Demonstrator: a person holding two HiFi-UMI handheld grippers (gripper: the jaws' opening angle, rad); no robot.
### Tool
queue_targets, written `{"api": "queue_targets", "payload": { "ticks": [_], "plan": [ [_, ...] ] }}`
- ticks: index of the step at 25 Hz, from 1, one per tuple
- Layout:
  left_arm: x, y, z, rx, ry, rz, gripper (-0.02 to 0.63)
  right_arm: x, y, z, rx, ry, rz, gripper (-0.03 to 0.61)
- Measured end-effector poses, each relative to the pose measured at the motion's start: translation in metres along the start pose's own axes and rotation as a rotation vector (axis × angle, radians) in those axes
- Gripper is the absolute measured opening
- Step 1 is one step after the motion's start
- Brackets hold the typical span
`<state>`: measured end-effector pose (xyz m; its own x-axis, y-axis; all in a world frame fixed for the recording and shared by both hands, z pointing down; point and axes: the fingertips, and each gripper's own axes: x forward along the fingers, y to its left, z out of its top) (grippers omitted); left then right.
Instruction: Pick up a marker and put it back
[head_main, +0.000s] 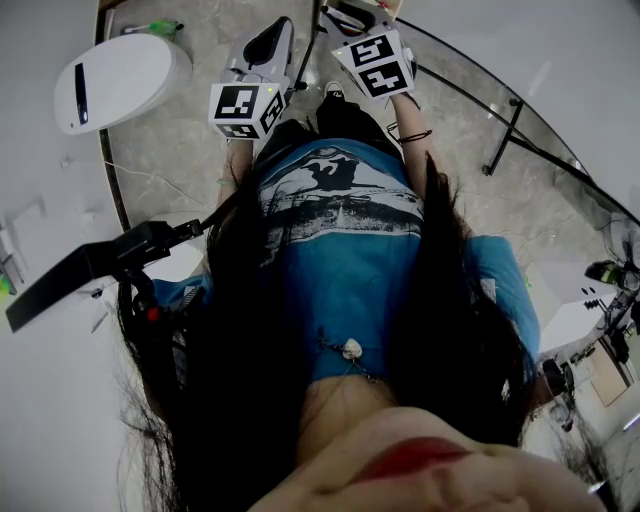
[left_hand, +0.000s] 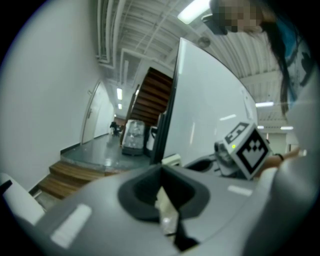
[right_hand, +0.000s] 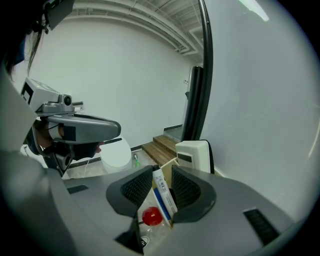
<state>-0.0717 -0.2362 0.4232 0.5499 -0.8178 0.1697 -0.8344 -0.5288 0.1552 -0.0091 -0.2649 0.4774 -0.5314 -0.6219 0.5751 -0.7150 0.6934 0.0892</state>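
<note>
1. The left gripper (left_hand: 161, 174) is seen with its pads met at the tips. Only a pale scrap, not identifiable, is glimpsed in the slit behind them, and nothing is judged to be held. No marker lies ahead of it.
2. The right gripper (right_hand: 161, 181) is kept with its jaws set apart. The marker (right_hand: 163, 192) is stood between them, slanted across the gap with its black cap at the far end, so its long axis runs nearly along the jaws. It is leaned on the right pad and is not seen to be squeezed. It is placed over a tan-edged box (right_hand: 169, 163), just right of a red ball (right_hand: 152, 216).
3. The right hand is therefore the nearer one. A straight pull back along the marker's axis is judged to be what is called for, so that the marker is not tipped.
4. The marker is shown only in the right gripper view. In the head view just the two patterned cubes (head_main: 248, 108) are seen, beyond a blue shirt (head_main: 350, 270).
</note>
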Motion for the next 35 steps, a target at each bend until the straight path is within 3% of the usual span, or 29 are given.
{"api": "queue_targets", "payload": {
  "ticks": [7,18,26,35],
  "plan": [
    [0.0,0.002,0.0,0.003,0.0,0.001,0.002,-0.015,-0.007,0.011,0.077,-0.083,-0.018,0.1],
    [-0.018,-0.014,-0.005,0.016,0.013,-0.042,0.002,-0.056,0.004,0.016,0.328,-0.263,-0.018,0.097],
    [-0.119,-0.055,-0.029,0.003,0.01,-0.104,0.002,-0.125,0.098,-0.006,0.416,-0.315,-0.059,0.045],
    [-0.147,-0.083,-0.053,-0.008,0.029,-0.138,0.002,-0.149,0.137,-0.047,0.45,-0.284,-0.061,0.014]
  ]
}}
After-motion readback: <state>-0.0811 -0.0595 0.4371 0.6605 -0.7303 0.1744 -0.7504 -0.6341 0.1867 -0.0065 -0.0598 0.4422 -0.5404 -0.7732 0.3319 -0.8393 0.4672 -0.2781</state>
